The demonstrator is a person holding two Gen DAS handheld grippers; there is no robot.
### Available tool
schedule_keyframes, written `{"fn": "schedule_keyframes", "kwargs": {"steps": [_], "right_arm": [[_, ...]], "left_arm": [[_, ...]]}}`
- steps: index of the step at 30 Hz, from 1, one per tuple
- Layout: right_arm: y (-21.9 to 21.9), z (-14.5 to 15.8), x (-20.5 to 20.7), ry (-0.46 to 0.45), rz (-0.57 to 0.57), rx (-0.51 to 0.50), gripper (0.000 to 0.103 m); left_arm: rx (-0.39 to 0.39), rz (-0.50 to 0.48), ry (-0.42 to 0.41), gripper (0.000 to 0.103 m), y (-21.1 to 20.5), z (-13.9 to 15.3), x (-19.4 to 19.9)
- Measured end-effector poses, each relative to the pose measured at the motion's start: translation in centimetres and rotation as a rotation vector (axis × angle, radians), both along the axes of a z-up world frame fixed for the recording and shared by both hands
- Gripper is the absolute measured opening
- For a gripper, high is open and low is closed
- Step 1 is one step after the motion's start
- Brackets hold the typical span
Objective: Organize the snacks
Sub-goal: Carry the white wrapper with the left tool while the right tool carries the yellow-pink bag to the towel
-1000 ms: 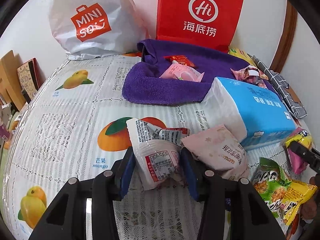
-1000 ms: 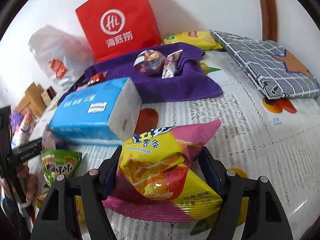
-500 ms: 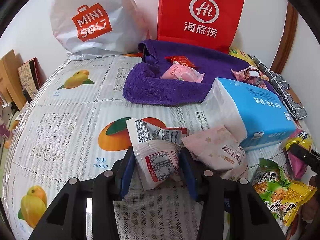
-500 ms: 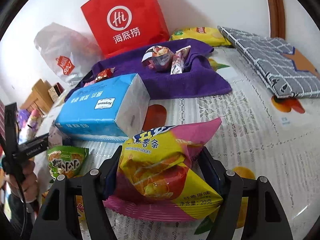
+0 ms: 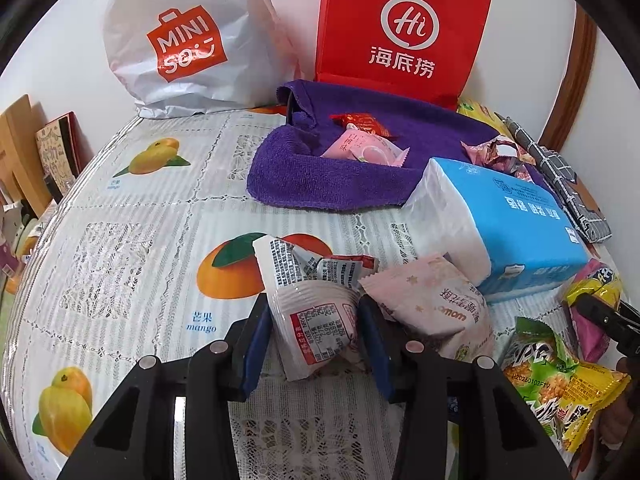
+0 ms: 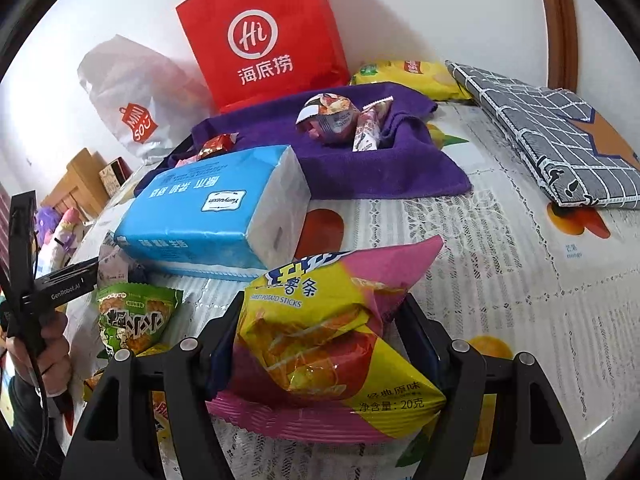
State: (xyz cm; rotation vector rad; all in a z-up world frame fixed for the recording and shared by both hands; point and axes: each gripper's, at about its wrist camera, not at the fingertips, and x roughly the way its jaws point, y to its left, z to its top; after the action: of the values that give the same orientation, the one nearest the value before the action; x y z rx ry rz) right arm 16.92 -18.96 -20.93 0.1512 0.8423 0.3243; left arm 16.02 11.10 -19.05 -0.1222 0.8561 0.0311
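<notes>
Currently, table (image 5: pixel 132 216) has a fruit-print lace cover. Red paper bag (image 5: pixel 404 28) and white plastic bag (image 5: pixel 180 36) stand at the back wall. Purple towel (image 5: pixel 320 184) lies in front of the red bag with small wrapped snacks on it. Blue tissue pack (image 5: pixel 516 220) sits just beside the towel, nearer the grippers. Right gripper (image 6: pixel 320 344) is clamped on a yellow-pink chip bag (image 6: pixel 332 336), pads pressing both sides. Left gripper (image 5: pixel 316 320) is clamped on a white snack packet (image 5: pixel 316 324), crumpled between the pads, low over the table. Pink packet (image 5: pixel 436 304) lies touching its right finger. Green packet (image 6: pixel 136 316) sits near the tissue pack.
</notes>
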Motion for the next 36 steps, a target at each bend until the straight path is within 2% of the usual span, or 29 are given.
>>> {"fn": "schedule_keyframes", "kwargs": {"steps": [16,28,36], "right_arm": [[-0.6,0.3,-0.6,-0.029,-0.035,0.026,0.072],[-2.3,0.7,-1.1,-0.042,-0.094,0.097,0.072],[-1.6,1.3,-2.6,-0.073,-0.099,0.058,0.071]], "left_arm": [[-0.008,0.002,-0.005,0.041,0.1,0.0,-0.2],[-0.027,0.024,-0.038,0.034,0.7,0.4,-0.9],[-0.094,0.011,-0.048,0.033,1.3,0.8,-1.9]]}}
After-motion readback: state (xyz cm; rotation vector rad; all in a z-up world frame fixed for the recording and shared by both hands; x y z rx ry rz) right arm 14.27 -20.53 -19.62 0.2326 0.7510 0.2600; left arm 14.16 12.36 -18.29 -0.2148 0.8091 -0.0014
